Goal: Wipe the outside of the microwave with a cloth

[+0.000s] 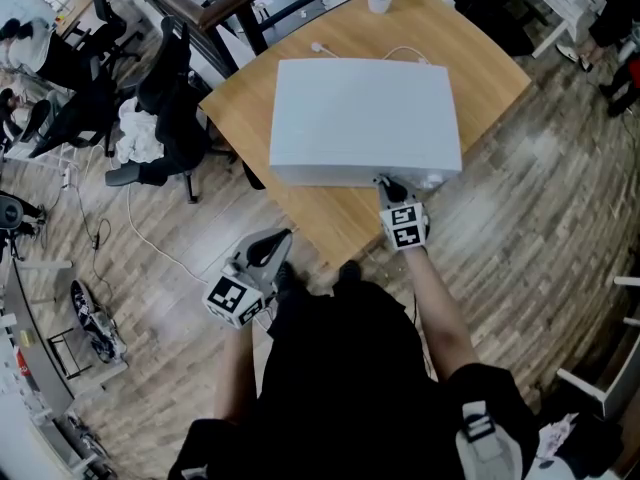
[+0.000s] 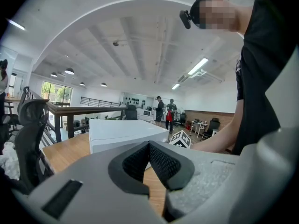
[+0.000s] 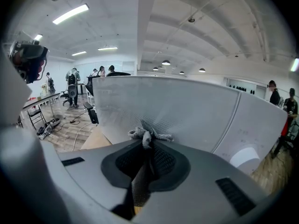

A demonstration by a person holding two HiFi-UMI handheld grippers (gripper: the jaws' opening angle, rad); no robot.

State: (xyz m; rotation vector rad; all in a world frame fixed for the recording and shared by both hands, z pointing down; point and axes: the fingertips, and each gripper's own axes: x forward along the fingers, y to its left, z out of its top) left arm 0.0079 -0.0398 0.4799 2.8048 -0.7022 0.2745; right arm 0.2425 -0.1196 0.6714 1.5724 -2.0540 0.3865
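Microwave point(image 1: 360, 118) front face lies just ahead of right gripper point(image 1: 388, 184), which pinches cloth point(image 3: 147, 135); left gripper point(image 1: 275, 243), pressed together and empty, is farther off.

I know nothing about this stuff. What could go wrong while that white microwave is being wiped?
1. Only a small tuft of cloth sticks out past the tips of the right tool, so bare tips may scrape the front of the microwave.
2. The left tool hangs away from the microwave, bracing nothing; a hard push might slide it.
3. The cloth is held by a narrow pinch and could slip out.
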